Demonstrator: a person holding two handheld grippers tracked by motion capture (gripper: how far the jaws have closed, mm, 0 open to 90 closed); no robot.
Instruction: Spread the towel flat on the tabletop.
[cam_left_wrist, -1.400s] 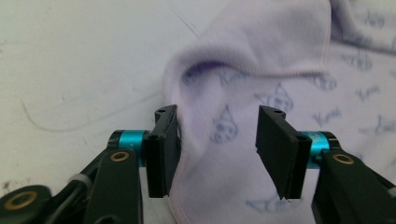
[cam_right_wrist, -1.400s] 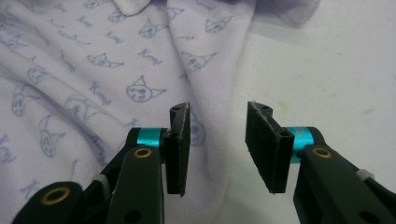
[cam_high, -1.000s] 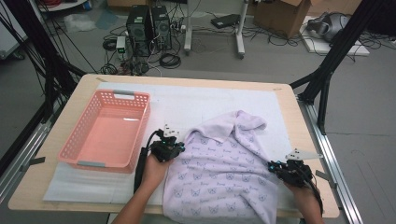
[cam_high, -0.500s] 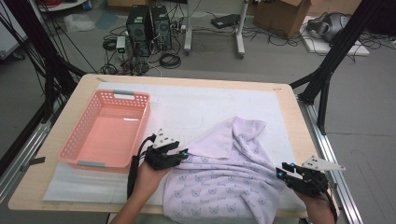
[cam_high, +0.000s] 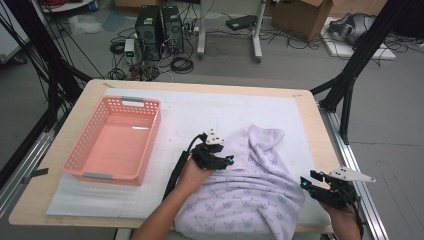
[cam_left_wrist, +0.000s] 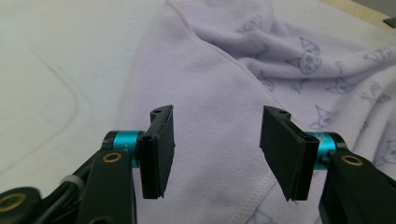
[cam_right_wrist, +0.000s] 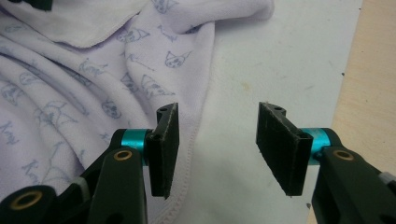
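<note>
A lilac cloth (cam_high: 250, 195) with a cat print lies bunched on the white mat (cam_high: 200, 110), at the table's front right. My left gripper (cam_high: 226, 161) hovers over the cloth's upper left part. In the left gripper view its jaws stand open above the cloth's hemmed fold (cam_left_wrist: 219, 79), with nothing pinched; they have just been opening. My right gripper (cam_high: 306, 182) is at the cloth's right edge. Its jaws (cam_right_wrist: 217, 149) have also just been opening, with bare mat between them and the cloth's hem (cam_right_wrist: 187, 186) under the left jaw.
A pink plastic basket (cam_high: 112, 142) stands on the mat's left half. Bare wood of the table (cam_right_wrist: 373, 93) runs along the right of the mat. Black frame legs (cam_high: 350, 85) rise beside the table's right side; computers and cables sit on the floor behind.
Both grippers went from shut on the cloth to open. The left hand moved right across the cloth, whose left side now lies folded in. The right hand barely shifted.
</note>
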